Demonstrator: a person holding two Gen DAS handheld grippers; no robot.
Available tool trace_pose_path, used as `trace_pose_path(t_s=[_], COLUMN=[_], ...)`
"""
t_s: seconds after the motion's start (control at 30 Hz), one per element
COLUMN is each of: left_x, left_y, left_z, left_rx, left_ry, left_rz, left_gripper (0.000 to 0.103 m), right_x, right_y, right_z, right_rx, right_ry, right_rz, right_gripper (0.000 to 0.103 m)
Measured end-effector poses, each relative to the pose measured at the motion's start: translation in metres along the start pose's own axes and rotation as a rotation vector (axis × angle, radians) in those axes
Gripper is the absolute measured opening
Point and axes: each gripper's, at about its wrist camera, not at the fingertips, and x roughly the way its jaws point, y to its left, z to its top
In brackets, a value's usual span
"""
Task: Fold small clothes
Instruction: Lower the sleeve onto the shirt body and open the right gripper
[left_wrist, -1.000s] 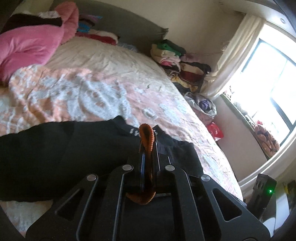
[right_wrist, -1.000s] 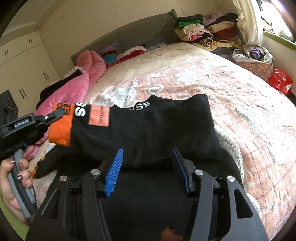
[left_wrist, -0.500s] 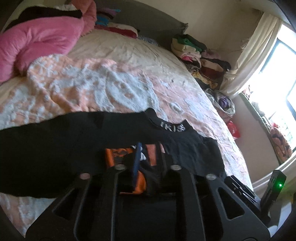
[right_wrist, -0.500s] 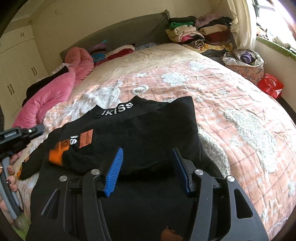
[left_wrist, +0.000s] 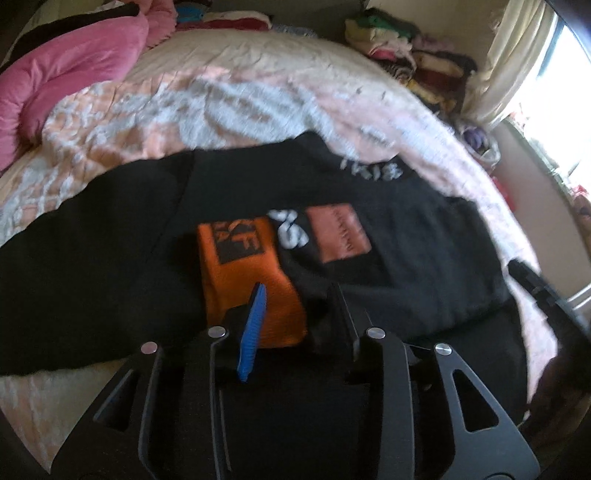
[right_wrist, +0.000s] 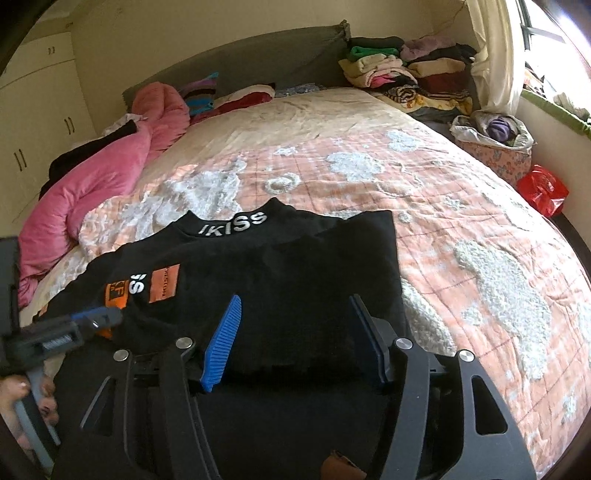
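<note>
Black sweatshirt (right_wrist: 280, 266) spread flat on the near part of the bed, on a peach quilt with white fluffy patches (right_wrist: 480, 236), collar with white letters "IKISS" (right_wrist: 233, 223) turned toward the headboard. One sleeve folded across the chest, with its orange cuff (left_wrist: 245, 273) lying on the black body, next to a white print and a salmon-coloured patch (left_wrist: 339, 233). Left gripper (left_wrist: 295, 314) low over this cuff, jaws a little apart and just been opening; blue pad (left_wrist: 252, 332) on one side of the cuff's near end, dark finger on the other side, cuff lying loose between them and not pressed. Left view blurred, so exact contact of the pad with the cloth not clear. Right gripper (right_wrist: 295, 332) over the near hem of the sweatshirt, jaws moderately wide and just opened a bit more, black cloth under and between the two blue pads (right_wrist: 221, 343) without being pinched. In the right view, a hand (right_wrist: 22, 398) on the grey handle of the left gripper at the lower left edge. Pink duvet (right_wrist: 92, 184) bunched at the left side of the bed, stacks of folded clothes (right_wrist: 402, 74) at the far right corner near the curtain, red bag (right_wrist: 543, 190) on the floor beside the bed.
</note>
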Motion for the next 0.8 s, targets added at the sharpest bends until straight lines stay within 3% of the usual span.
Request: trace_pose_path(t_s=[0.17, 0.23, 0.33, 0.4, 0.47, 0.57, 0.63, 0.8], left_x=[0.006, 0.004, 0.0, -0.004, -0.009, -0.02, -0.025, -0.035], left_y=[0.011, 0.012, 0.01, 0.011, 0.01, 0.011, 0.012, 0.017], left_z=[-0.007, -0.007, -0.007, -0.006, -0.004, -0.003, -0.003, -0.003], left_rx=[-0.023, -0.027, -0.027, -0.033, -0.032, -0.033, -0.037, -0.046], left_ry=[0.019, 0.015, 0.01, 0.002, -0.011, -0.042, -0.057, -0.085], left_rz=[0.008, 0.004, 0.0, -0.001, 0.009, 0.015, 0.021, 0.042], left_gripper=[0.03, 0.032, 0.035, 0.041, 0.053, 0.06, 0.07, 0.09], right_x=[0.016, 0.032, 0.041, 0.035, 0.03, 0.021, 0.016, 0.005], right_y=[0.001, -0.008, -0.025, -0.027, -0.025, -0.022, -0.021, -0.016], right_z=[0.0, -0.004, -0.013, -0.014, -0.014, -0.014, -0.014, -0.015], right_rx=[-0.031, 0.004, 0.093, 0.107, 0.107, 0.107, 0.115, 0.129], right_ry=[0.049, 0.111, 0.145, 0.124, 0.108, 0.086, 0.069, 0.034], right_rz=[-0.066, -0.114, -0.095, -0.083, -0.075, -0.057, -0.052, -0.037], right_gripper=[0.067, 0.067, 0.067, 0.067, 0.067, 0.07, 0.079, 0.091])
